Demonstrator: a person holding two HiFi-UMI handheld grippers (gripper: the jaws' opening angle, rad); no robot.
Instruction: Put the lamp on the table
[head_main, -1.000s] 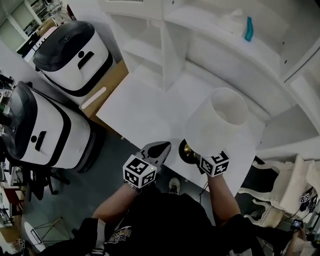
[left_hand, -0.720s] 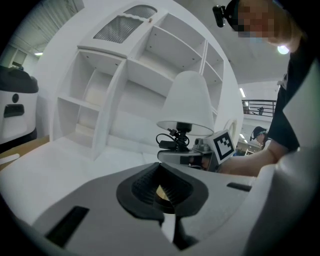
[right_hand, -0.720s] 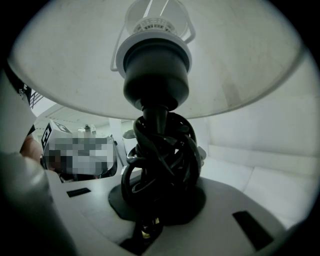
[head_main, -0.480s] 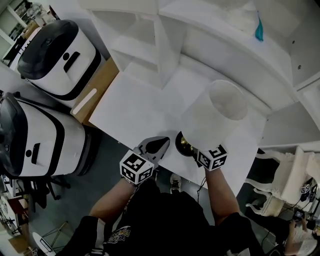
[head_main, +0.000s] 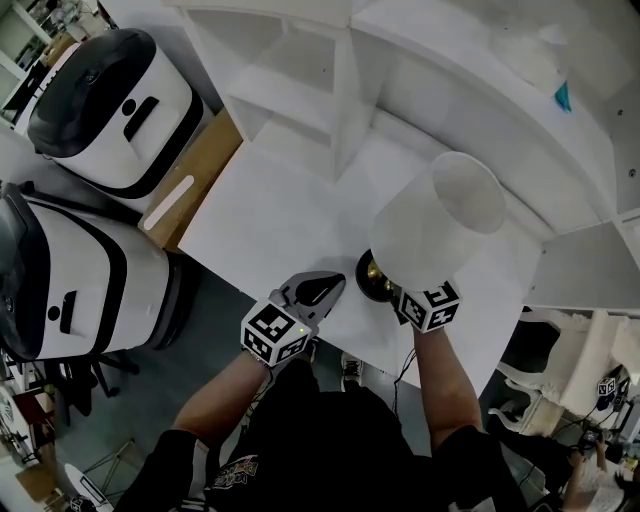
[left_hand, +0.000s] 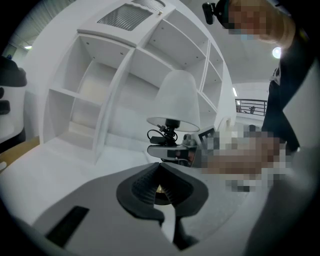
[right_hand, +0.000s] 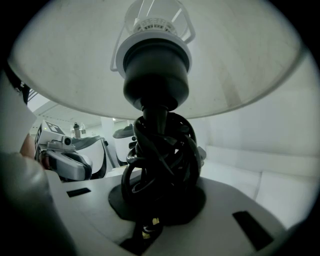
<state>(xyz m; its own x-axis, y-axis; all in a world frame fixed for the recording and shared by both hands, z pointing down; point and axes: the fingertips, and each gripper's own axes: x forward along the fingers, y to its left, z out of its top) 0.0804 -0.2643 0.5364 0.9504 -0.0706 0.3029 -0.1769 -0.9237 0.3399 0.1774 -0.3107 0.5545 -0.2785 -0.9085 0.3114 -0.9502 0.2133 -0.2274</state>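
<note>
Head view: lamp (head_main: 440, 232) tilts toward 1 o'clock above the white table (head_main: 265, 215), base at the near edge; contact is unclear. Low on the stem, the right gripper (head_main: 396, 296) clamps, probably to steady a top-heavy load. At 9 o'clock of the base sits the left gripper (head_main: 318, 292).
Left gripper view: jaws closed together, empty.
Right gripper view: jaws pinch the cord-wrapped stem beneath the shade.
</note>
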